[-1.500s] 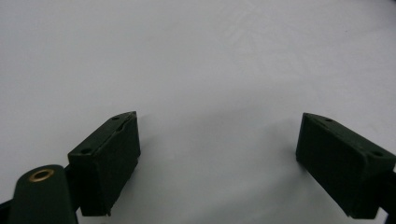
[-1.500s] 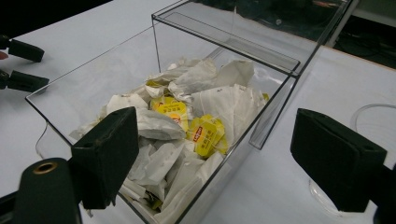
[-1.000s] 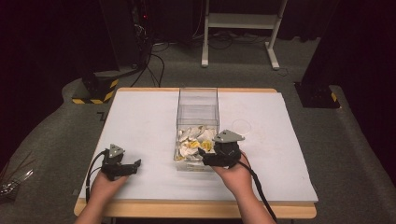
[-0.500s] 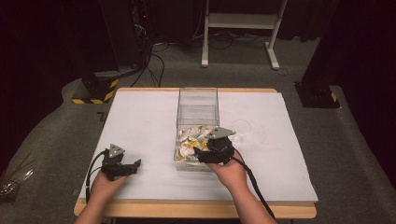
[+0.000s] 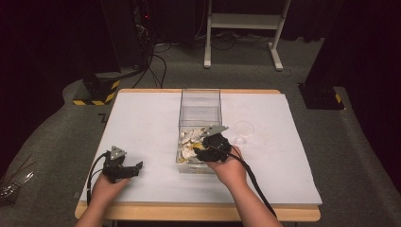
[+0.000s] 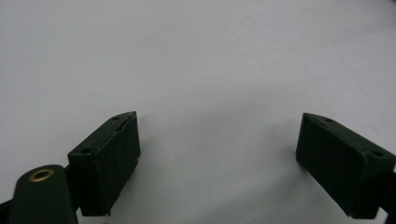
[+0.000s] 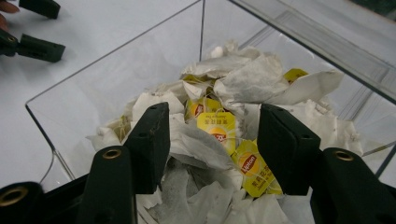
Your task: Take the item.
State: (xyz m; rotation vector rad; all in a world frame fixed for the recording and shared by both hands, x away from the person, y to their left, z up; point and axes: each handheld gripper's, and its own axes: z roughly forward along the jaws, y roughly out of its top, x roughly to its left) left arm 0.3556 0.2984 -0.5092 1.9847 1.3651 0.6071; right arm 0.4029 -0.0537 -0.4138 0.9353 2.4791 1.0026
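Nearest me, the left gripper (image 5: 137, 166) rests low on the white table (image 5: 142, 127) by the front edge, jaws wide apart with nothing between them. The right gripper (image 7: 212, 140) hangs over the near end of the clear box (image 5: 200, 101), jaws partly open around the pile of tea bags (image 7: 224, 126) but not closed on any. Farther right, a small clear cup (image 5: 244, 127) sits just beside the box.

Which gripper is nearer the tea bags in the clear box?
The right. The right gripper is over the near end of the clear box, open above the tea bags. The left gripper sits open on the white table, well to the box's left.
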